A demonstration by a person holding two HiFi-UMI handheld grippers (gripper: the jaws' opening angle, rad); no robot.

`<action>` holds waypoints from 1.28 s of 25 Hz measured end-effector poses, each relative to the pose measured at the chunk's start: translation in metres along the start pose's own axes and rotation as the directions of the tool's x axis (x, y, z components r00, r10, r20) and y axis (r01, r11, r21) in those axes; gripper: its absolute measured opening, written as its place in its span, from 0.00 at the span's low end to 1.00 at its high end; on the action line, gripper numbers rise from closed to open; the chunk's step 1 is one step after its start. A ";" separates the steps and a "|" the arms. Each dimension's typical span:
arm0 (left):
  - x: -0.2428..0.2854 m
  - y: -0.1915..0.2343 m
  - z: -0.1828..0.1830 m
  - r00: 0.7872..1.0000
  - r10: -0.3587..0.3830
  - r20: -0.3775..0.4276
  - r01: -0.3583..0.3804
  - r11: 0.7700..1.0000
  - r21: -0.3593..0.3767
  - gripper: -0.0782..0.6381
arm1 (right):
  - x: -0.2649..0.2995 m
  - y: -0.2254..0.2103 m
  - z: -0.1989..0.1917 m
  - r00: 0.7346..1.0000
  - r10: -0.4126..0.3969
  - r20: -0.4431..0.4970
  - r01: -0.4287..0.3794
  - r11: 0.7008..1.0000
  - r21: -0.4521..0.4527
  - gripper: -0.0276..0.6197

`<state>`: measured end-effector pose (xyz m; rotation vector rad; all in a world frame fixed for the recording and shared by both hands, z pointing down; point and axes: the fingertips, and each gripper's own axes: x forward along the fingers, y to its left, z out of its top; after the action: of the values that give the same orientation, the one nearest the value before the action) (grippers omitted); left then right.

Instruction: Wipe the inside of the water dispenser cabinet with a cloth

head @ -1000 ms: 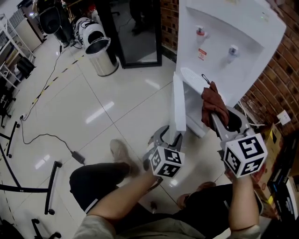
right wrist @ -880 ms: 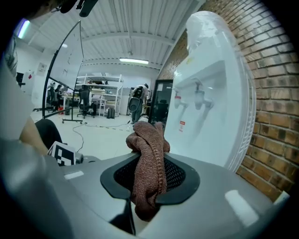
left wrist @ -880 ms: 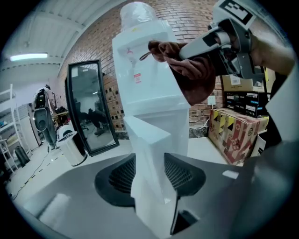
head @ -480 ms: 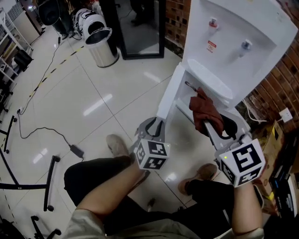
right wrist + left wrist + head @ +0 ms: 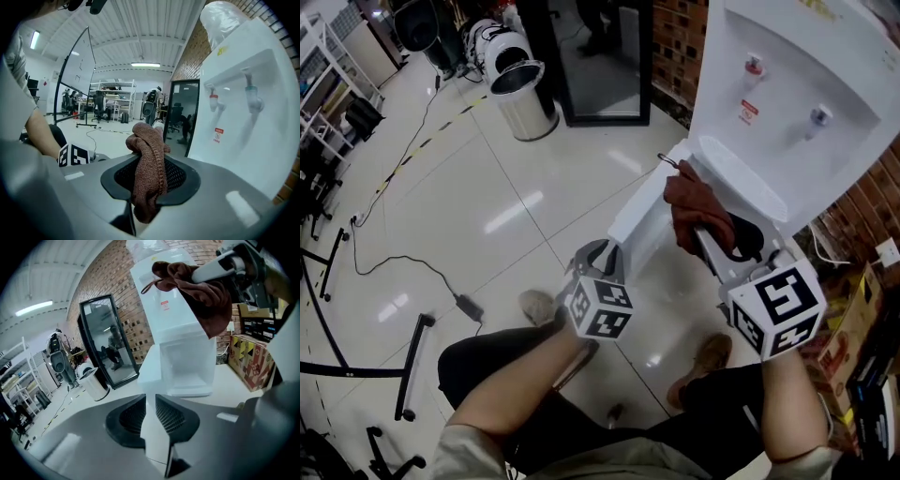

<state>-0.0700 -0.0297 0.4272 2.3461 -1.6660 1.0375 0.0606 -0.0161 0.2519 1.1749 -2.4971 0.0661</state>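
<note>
While looking down on the white water dispenser (image 5: pixel 787 94) against the brick wall (image 5: pixel 862 206), faced its lower cabinet, already open. Pinched the swung-out cabinet door (image 5: pixel 642 211) by its edge in the left gripper (image 5: pixel 598 253), jaws just drawn in narrow onto the panel. Clamped the rust-brown cloth (image 5: pixel 694 206) in the right gripper (image 5: pixel 712 246), bunched above the pads, near the cabinet's top edge.

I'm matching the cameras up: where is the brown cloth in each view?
Head view: cloth just right of centre.
Left gripper view: cloth top right.
Right gripper view: cloth centre, between the jaws.
Shared landmark: the white water dispenser.
</note>
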 end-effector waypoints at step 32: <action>0.011 0.046 0.003 0.991 -0.132 0.003 0.132 0.990 -0.041 0.42 | 0.107 0.007 0.044 0.989 0.074 0.131 -0.079 0.996 0.034 0.22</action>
<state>-0.1062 -0.0582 0.4171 2.3931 -1.4940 0.9694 -0.0207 -0.0994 0.2497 1.1319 -2.6660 0.0618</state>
